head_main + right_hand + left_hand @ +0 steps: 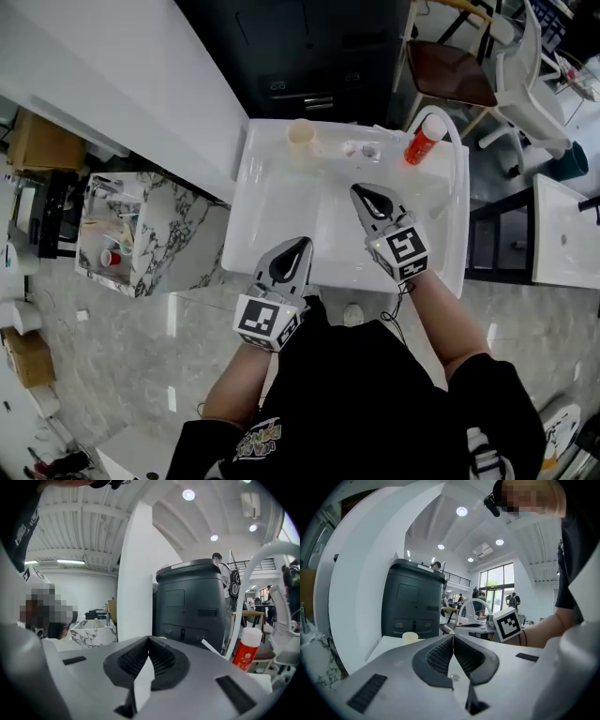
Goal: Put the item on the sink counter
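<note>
Orientation: clock positions are read over the sink counter (262, 202), with the person at 6 o'clock and the dark cabinet (309, 56) at 12.
Left gripper (304, 244): at about 6 o'clock, over the near rim; its jaws are pressed together with nothing between them.
Right gripper (357, 190): just past centre toward 1 o'clock, above the basin; its jaws are likewise together and empty.
Things on the counter: a pale cup (300, 136) at 11 o'clock, two small pale pieces (349, 148) at 12 and a red bottle (420, 143) with a white cap at 1 o'clock, all along the far rim.
Task's item: which one it is cannot be told. The red bottle, nearest the right gripper, seems likeliest. It rests on the counter, and no gripper touches it.
Progress, as judged: the placing looks done and only withdrawal remains.
Hazard 1: the bottle is tall and narrow and stands just beside the arched white spout (457, 141). A sideways sweep by the right gripper could knock it into the basin or over the 2 o'clock edge.
Hazard 2: the cup looks light and sits near the back rim, so a brush from either gripper could push it off.
Hazard 3: closed jaws cannot catch a tipping object.
</note>
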Available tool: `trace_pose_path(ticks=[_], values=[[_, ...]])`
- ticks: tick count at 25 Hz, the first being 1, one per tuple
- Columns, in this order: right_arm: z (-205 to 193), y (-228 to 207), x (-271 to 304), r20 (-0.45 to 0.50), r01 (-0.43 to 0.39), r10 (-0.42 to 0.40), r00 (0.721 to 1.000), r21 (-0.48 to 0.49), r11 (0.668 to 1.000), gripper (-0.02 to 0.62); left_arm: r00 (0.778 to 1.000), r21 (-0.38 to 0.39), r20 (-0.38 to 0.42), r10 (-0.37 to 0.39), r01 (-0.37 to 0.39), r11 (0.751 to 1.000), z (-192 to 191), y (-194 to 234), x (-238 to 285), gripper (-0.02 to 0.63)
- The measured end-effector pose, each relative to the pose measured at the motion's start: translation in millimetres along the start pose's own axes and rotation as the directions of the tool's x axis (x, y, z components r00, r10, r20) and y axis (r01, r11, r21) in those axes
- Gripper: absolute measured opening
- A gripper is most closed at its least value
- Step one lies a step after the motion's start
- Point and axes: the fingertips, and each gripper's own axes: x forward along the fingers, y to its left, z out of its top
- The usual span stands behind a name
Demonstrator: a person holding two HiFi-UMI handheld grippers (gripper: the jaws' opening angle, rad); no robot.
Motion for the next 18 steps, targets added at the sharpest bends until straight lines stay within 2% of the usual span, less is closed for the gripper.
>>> trace_pose_path(ticks=[9,18], values=[[11,34,-74,0.013,-0.063,0.062,0.998,0.009,0.998,0.054,0.998,-0.002,0.023,0.064,-0.064,0.998,-6,-63,-35,0.017],[2,88,-104,0.007,-0.148,0.148,0.989,0.067,0.987,0.054,0.991,-0.006,0.011,0.134,-0.134,0.991,-21,-81,-83,0.017]])
